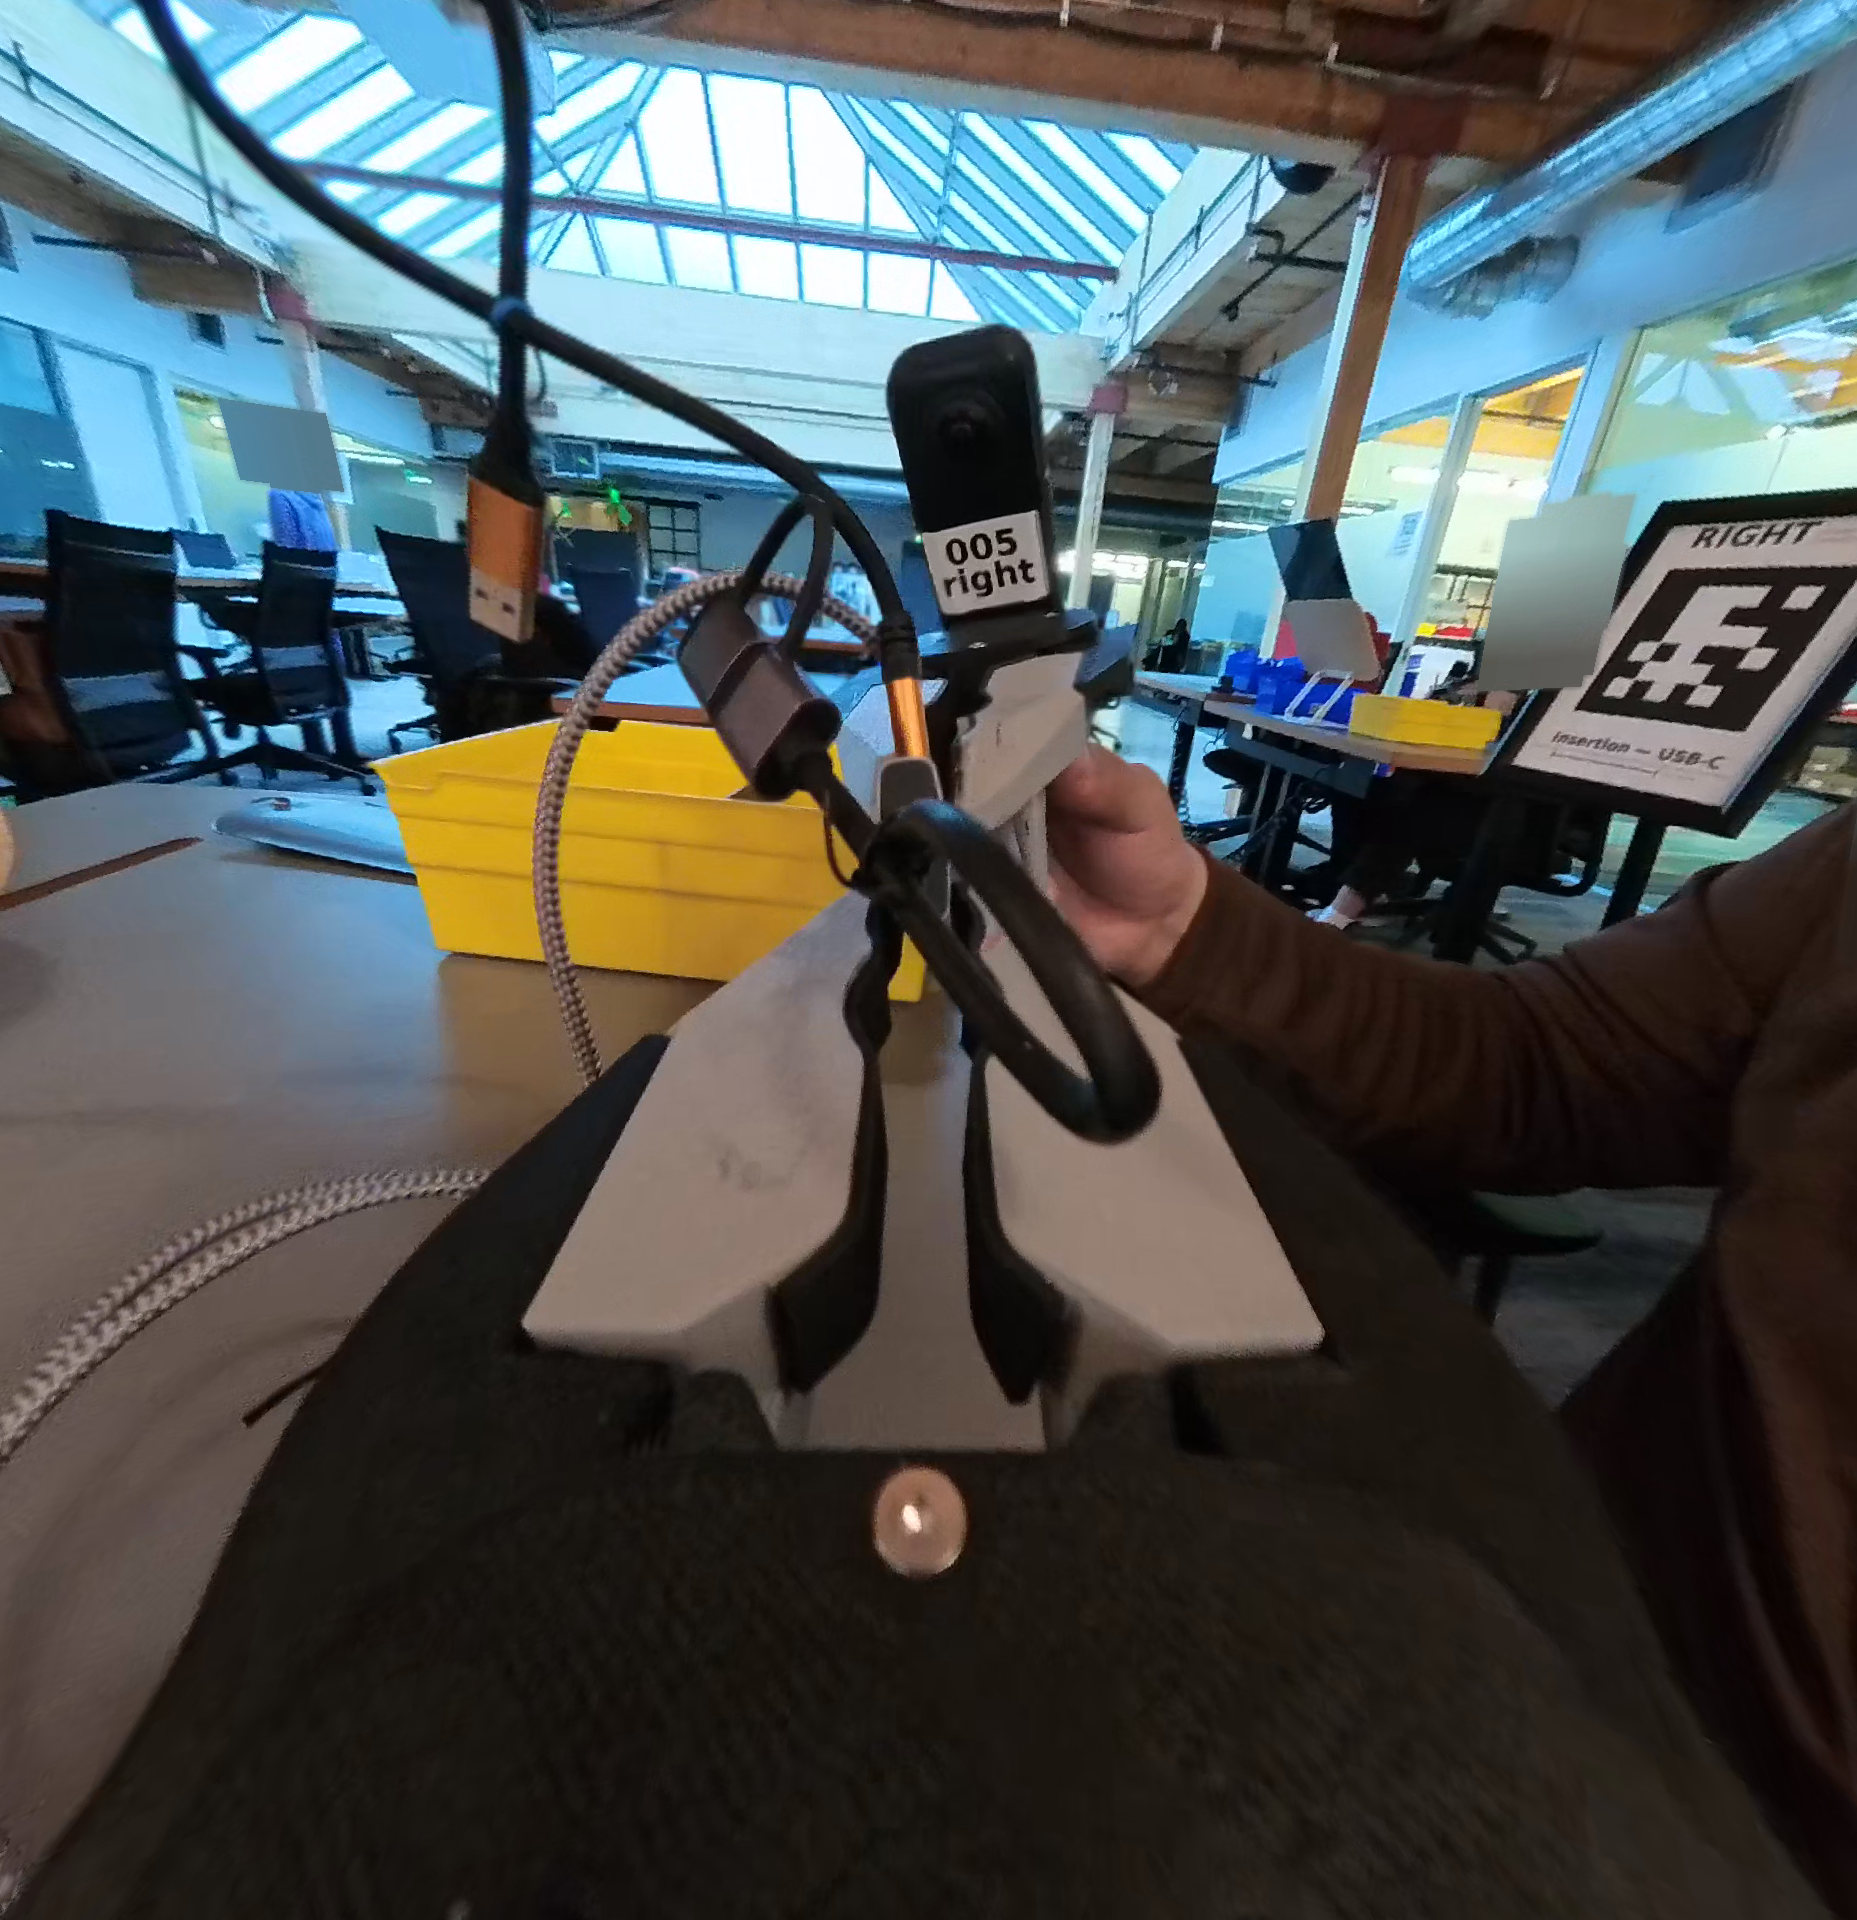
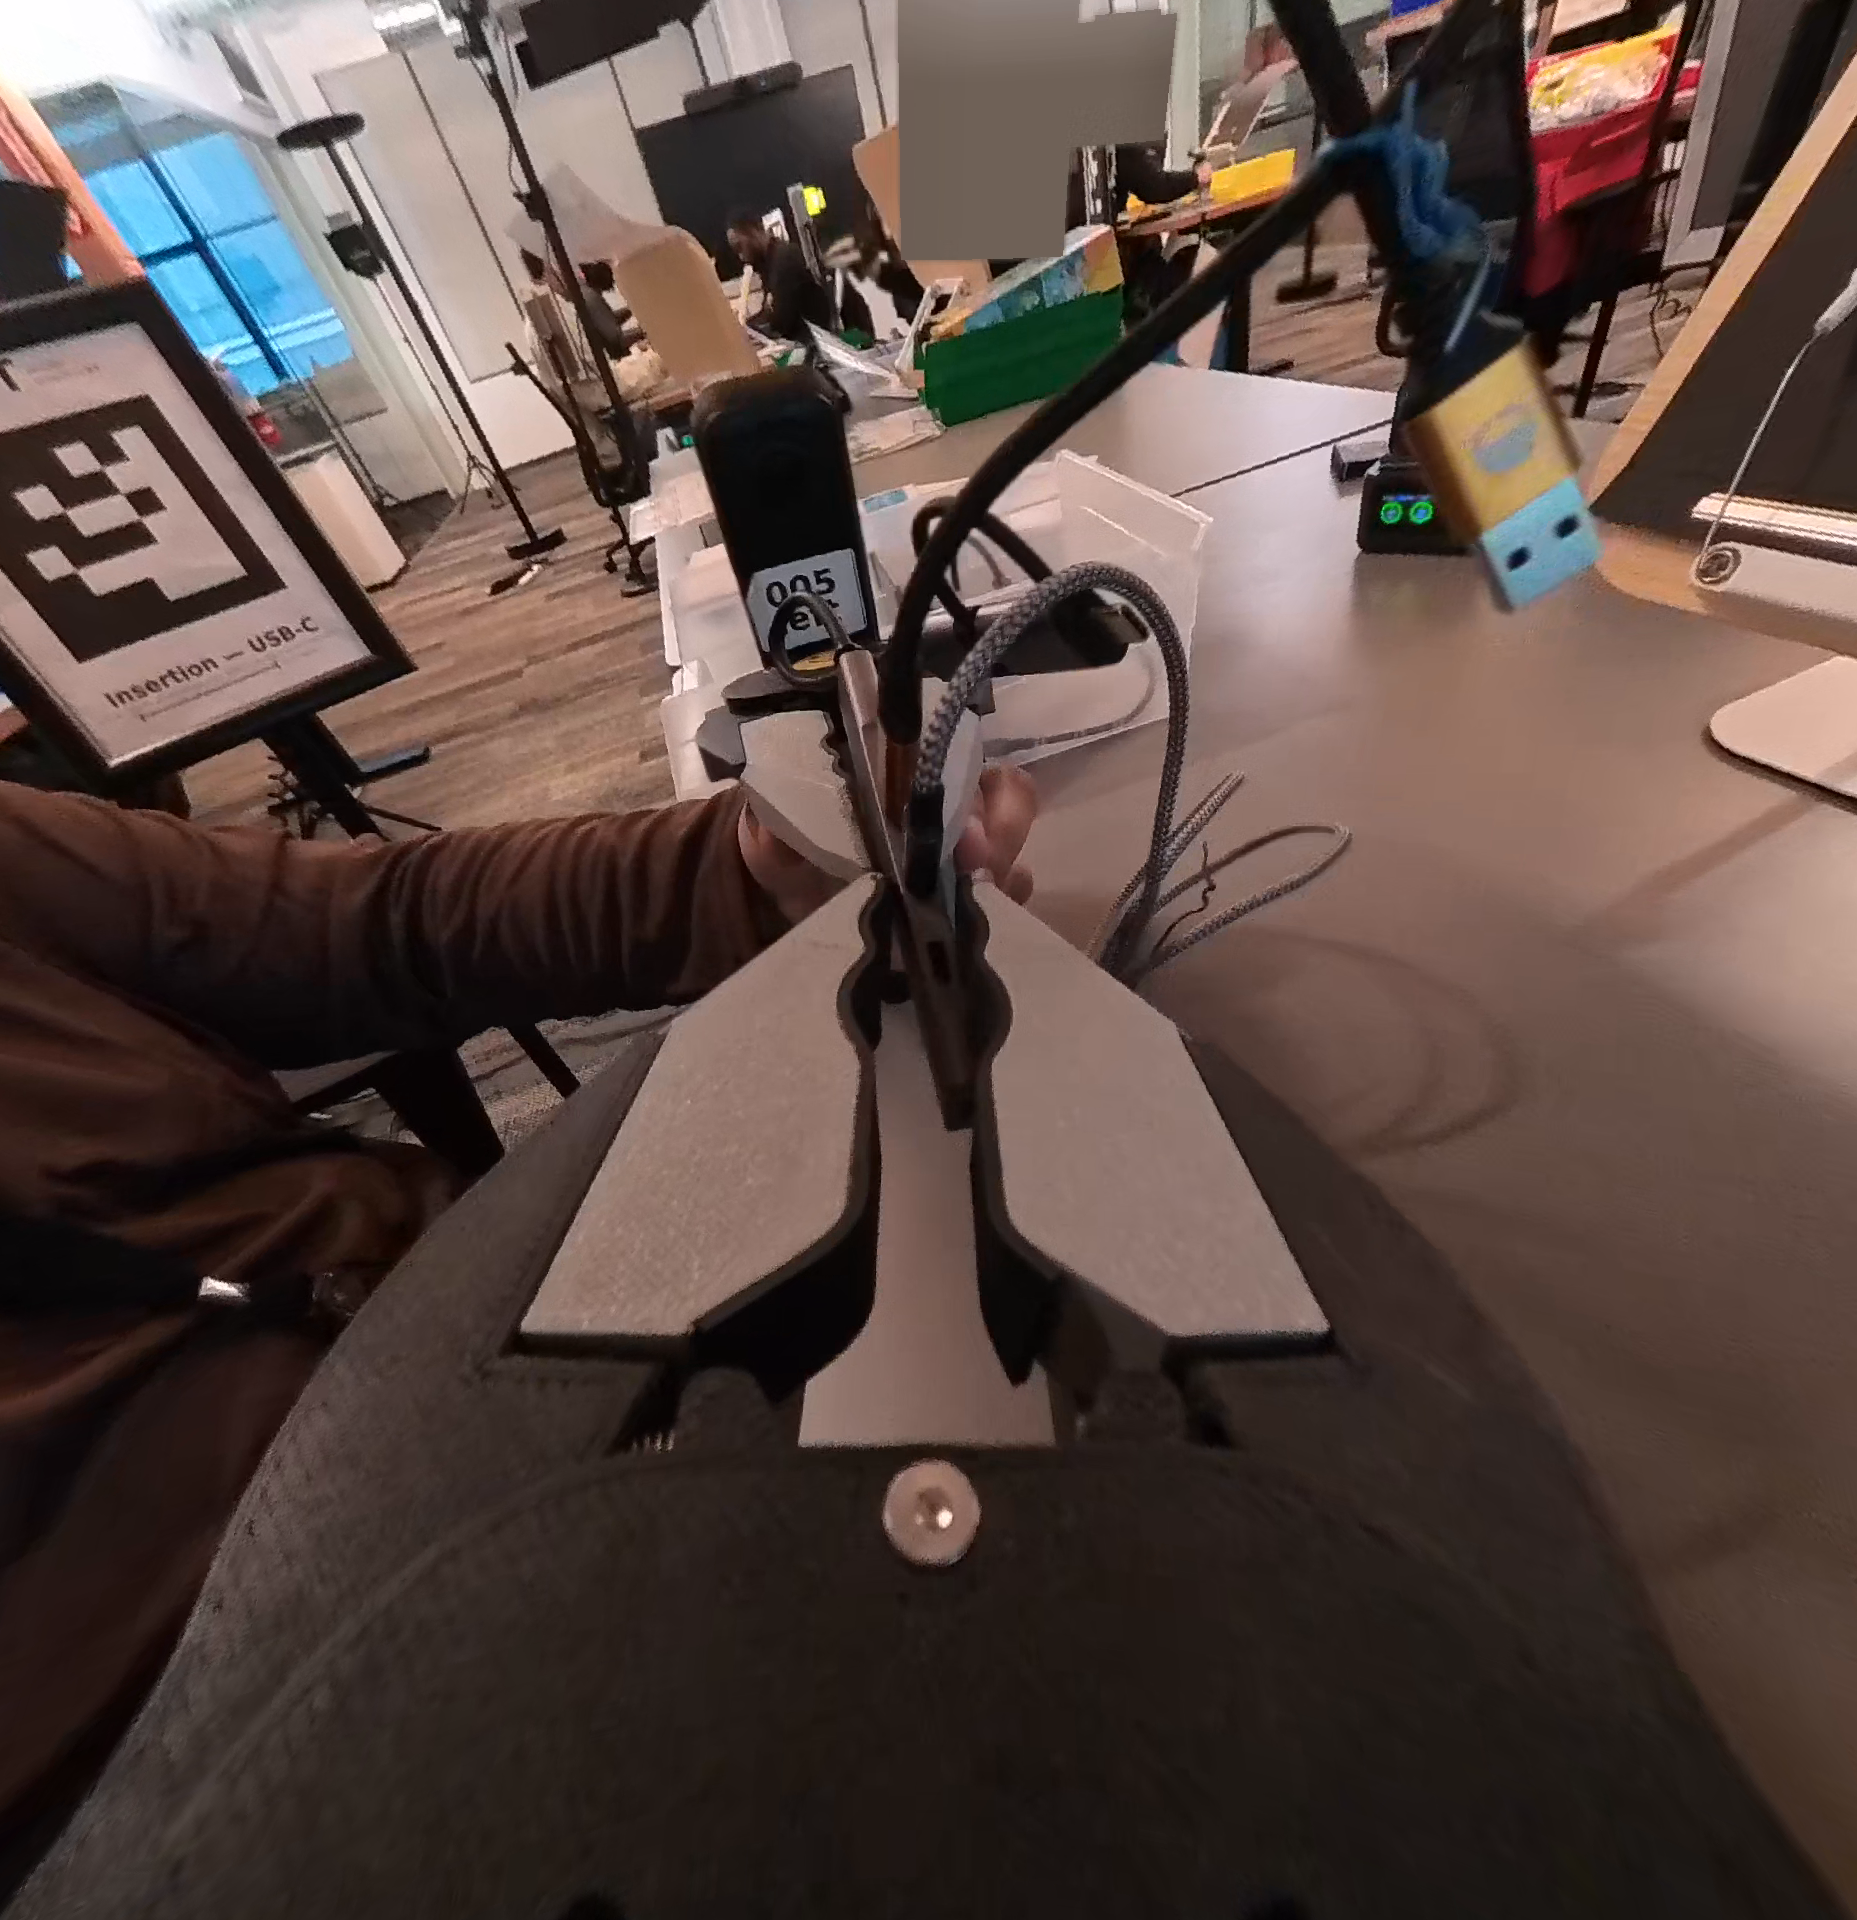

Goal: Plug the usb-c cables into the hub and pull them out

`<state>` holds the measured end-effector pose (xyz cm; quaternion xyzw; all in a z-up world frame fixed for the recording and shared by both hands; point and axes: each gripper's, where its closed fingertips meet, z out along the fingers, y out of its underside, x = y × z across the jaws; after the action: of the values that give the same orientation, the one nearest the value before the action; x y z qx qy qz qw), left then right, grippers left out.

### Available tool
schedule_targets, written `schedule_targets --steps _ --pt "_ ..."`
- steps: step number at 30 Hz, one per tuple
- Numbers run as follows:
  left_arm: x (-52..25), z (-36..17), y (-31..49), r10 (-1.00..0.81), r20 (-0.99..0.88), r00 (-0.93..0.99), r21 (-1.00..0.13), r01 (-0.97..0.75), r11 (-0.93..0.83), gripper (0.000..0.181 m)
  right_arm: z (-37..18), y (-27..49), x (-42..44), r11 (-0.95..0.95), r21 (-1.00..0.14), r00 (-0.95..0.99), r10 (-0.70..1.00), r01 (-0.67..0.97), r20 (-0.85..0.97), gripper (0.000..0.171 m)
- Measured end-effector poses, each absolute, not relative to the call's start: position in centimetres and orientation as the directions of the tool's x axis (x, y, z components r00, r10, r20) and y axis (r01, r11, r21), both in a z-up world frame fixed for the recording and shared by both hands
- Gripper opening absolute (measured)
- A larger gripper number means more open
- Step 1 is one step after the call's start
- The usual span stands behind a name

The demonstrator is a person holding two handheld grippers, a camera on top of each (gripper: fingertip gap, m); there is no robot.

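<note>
My right gripper [image 2: 919,904] is shut on a flat grey hub [image 2: 945,1029], seen edge-on between its fingers. A black cable with an orange collar [image 2: 893,758] and a braided grey cable [image 2: 1163,665] run into the hub's far end. My left gripper [image 1: 908,883] faces it tip to tip and is shut on a black cable [image 1: 1049,987] just below a dark grey connector block [image 1: 758,675]. In the left wrist view the right gripper [image 1: 903,769] holds the hub with the orange-collared plug [image 1: 908,717] in it. Both are held above the table.
A gold USB-A plug [image 1: 503,561] hangs from above, also in the right wrist view [image 2: 1495,468]. A yellow bin [image 1: 591,831] sits on the table [image 1: 176,1039]. Framed marker signs [image 1: 1713,665] [image 2: 124,520], clear boxes [image 2: 1111,520] and a monitor foot [image 2: 1817,727] stand around. The tips of both grippers are at nearly the same place.
</note>
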<state>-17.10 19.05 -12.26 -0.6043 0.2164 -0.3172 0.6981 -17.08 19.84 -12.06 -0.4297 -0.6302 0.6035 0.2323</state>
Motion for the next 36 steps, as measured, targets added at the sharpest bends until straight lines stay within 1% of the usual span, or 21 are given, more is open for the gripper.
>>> schedule_targets --steps 5,8,11,14,19,21,26,34,36 --pt "-16.8 -12.2 18.9 -0.728 0.119 0.675 -0.975 0.218 0.042 0.007 -12.1 19.4 -16.7 -0.08 -0.962 -0.55 0.807 0.262 -0.217 0.007" --pt "-16.7 -12.2 18.9 -0.727 0.152 0.669 -0.966 0.256 0.034 0.011 -12.3 18.9 -16.8 -0.067 -0.957 -0.554 0.803 0.281 -0.219 0.006" --pt "-16.3 -12.5 18.8 -0.723 0.088 0.685 -0.978 0.197 0.068 0.013 -12.8 18.3 -17.1 -0.054 -0.953 -0.563 0.797 0.298 -0.221 0.006" --pt "-16.3 -12.1 18.7 -0.726 0.085 0.682 -0.977 0.202 0.076 0.011 -12.4 18.3 -17.1 -0.089 -0.951 -0.571 0.781 0.296 -0.251 0.007" --pt "-16.3 -12.5 19.0 -0.681 -0.012 0.733 -0.988 0.096 0.121 0.008 -12.3 18.8 -17.1 -0.091 -0.955 -0.562 0.791 0.283 -0.242 0.008" --pt "-16.3 -12.6 19.1 -0.677 -0.013 0.736 -0.989 0.091 0.119 0.008 -11.7 18.8 -16.8 -0.116 -0.957 -0.575 0.778 0.265 -0.253 0.012" --pt "-16.4 -12.4 19.0 -0.675 -0.015 0.738 -0.987 0.096 0.128 0.008 -11.7 19.1 -16.9 -0.127 -0.959 -0.566 0.785 0.255 -0.254 0.003" --pt "-16.7 -12.0 19.1 -0.692 0.077 0.717 -0.975 0.198 0.097 0.009 -11.3 19.3 -17.6 -0.102 -0.979 -0.53 0.829 0.175 -0.181 0.004" --pt "-16.8 -12.1 19.3 -0.674 0.058 0.737 -0.976 0.182 0.116 0.01 -11.4 19.4 -17.8 -0.093 -0.981 -0.515 0.841 0.168 -0.168 0.004"
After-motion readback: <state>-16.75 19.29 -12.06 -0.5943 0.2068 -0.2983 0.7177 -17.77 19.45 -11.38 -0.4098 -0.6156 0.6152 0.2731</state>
